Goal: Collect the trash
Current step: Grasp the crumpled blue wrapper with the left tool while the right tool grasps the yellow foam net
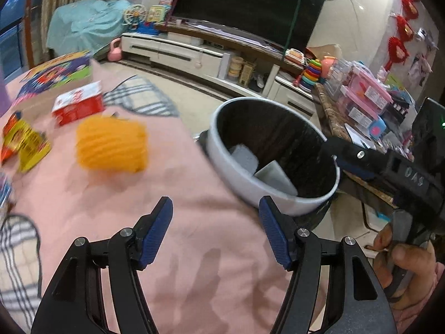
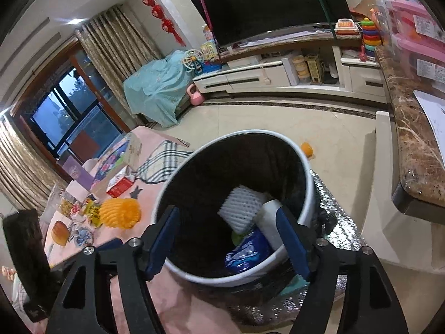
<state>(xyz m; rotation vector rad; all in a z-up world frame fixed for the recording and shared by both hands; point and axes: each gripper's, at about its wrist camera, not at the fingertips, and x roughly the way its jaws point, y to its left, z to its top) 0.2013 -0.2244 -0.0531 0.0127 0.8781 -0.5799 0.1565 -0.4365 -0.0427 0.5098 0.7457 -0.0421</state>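
I am hovering the right gripper (image 2: 225, 239) wide open and empty over the trash bin (image 2: 306, 172) at lower centre. The left gripper (image 1: 215, 231), equally agape and empty, should be reaching for the orange foam net (image 1: 111, 144) at centre left — squeezing gently. Only the right view is showing the blue wrapper (image 2: 247, 253) inside the bin — and an orange piece (image 2: 307, 149) on the floor.

A dark television (image 2: 267, 2) stands on a long white cabinet (image 2: 278, 79). A pink kettlebell (image 2: 196, 96) sits on the floor beside a blue-draped chair (image 2: 155, 89). Stacking rings (image 2: 368, 37) stand at the cabinet's right end.

Dim indoor light, motion blur, fisheye warping
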